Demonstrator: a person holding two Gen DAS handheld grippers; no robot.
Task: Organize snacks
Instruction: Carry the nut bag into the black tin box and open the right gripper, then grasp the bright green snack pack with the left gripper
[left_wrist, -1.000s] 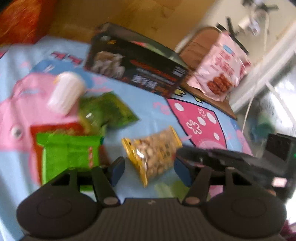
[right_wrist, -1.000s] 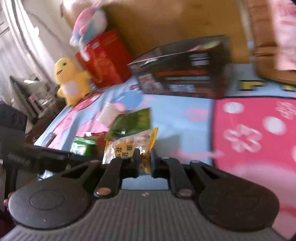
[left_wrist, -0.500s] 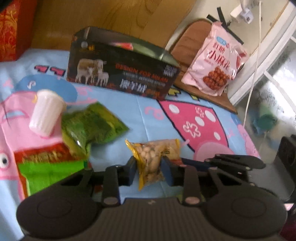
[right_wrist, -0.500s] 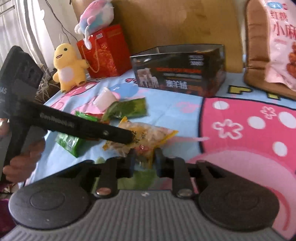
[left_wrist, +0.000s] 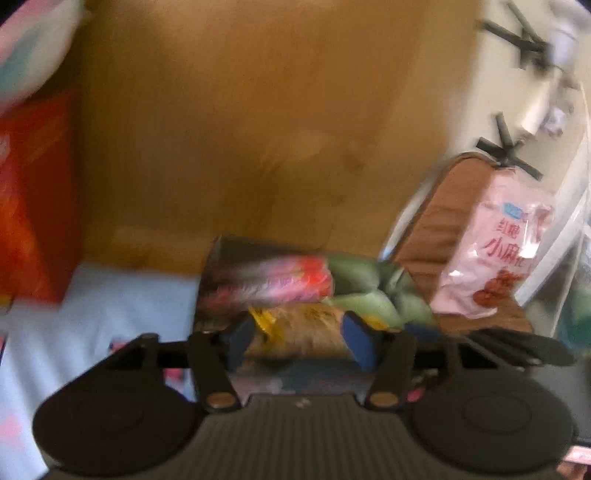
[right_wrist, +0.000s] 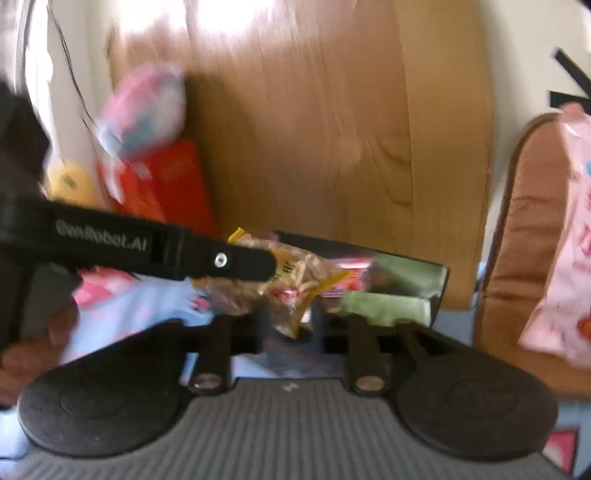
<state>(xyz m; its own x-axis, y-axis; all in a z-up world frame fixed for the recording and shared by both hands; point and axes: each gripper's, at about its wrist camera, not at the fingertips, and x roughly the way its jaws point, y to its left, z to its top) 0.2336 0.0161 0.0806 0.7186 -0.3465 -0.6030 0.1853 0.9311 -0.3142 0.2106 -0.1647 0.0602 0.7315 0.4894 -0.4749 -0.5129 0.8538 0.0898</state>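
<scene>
the left gripper (left_wrist: 301, 341) clamps the yellow peanut packet (left_wrist: 301, 332) between its blue pads (left_wrist: 356, 345), holding it just in front of the dark box (left_wrist: 210, 291), above the near edge of the opening. the right gripper (right_wrist: 286, 330) has its fingers drawn close together with the packet's lower corner between them, so both grippers pinch the same packet (right_wrist: 280, 280); in the right wrist view the left gripper's black arm (right_wrist: 166, 251) crosses in front of the packet's upper left part and hides it.

inside the box lie one pink-and-red packet (left_wrist: 273, 280) and pale green packets (left_wrist: 365, 291); blur keeps me from counting the green ones surely, though two show. behind the box stands a wooden headboard (left_wrist: 258, 129). to the right a brown cushion (left_wrist: 443, 229) leans upright with one pink snack bag (left_wrist: 495, 254) propped against it. to the left sit one red gift bag (right_wrist: 162, 184), one yellow plush toy (right_wrist: 68, 182) beside it, and one pink-and-blue plush toy (right_wrist: 147, 99) on top of the bag. the blue cartoon bedspread (left_wrist: 92, 302) covers the surface under everything.
</scene>
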